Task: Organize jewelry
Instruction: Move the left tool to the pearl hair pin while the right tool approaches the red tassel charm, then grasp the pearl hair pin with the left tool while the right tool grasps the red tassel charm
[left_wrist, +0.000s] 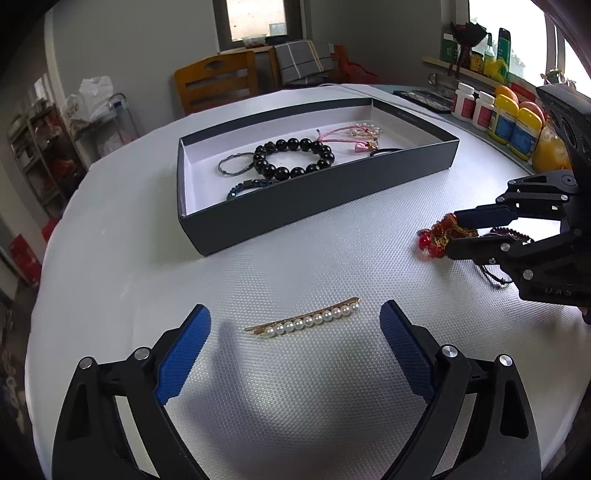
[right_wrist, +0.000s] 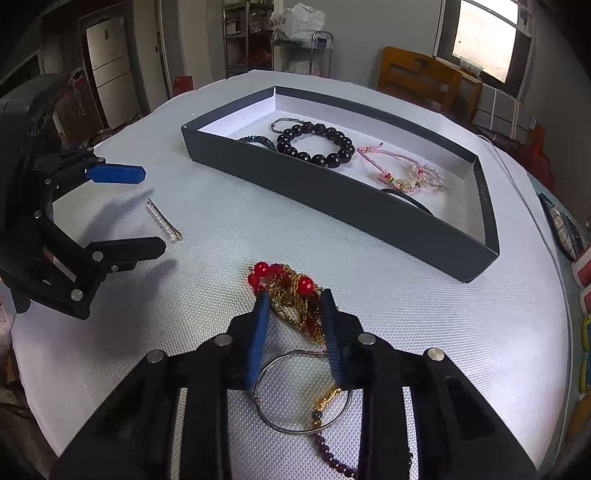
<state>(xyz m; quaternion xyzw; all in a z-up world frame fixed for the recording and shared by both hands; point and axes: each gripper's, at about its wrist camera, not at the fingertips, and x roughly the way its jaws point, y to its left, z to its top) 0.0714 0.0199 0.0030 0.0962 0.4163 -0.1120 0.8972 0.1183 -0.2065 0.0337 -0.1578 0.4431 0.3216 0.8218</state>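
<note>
A pearl hair clip (left_wrist: 303, 322) lies on the white table mat between the open fingers of my left gripper (left_wrist: 295, 321), not touched; it also shows in the right wrist view (right_wrist: 164, 224). My right gripper (right_wrist: 295, 299) has its jaws narrowed around a red-bead and gold-chain piece (right_wrist: 291, 291) that rests on the mat; the same piece shows in the left wrist view (left_wrist: 437, 236). The dark tray (left_wrist: 314, 195) holds a black bead bracelet (left_wrist: 293, 158), a metal ring (left_wrist: 234, 164), a blue bracelet (left_wrist: 251, 186) and pink cord pieces (left_wrist: 351, 136).
A metal bangle (right_wrist: 303, 395), a gold charm and a purple bead string (right_wrist: 332, 458) lie under my right gripper. Bottles and jars (left_wrist: 506, 118) stand at the table's right edge. A wooden chair (left_wrist: 216, 83) stands behind the table.
</note>
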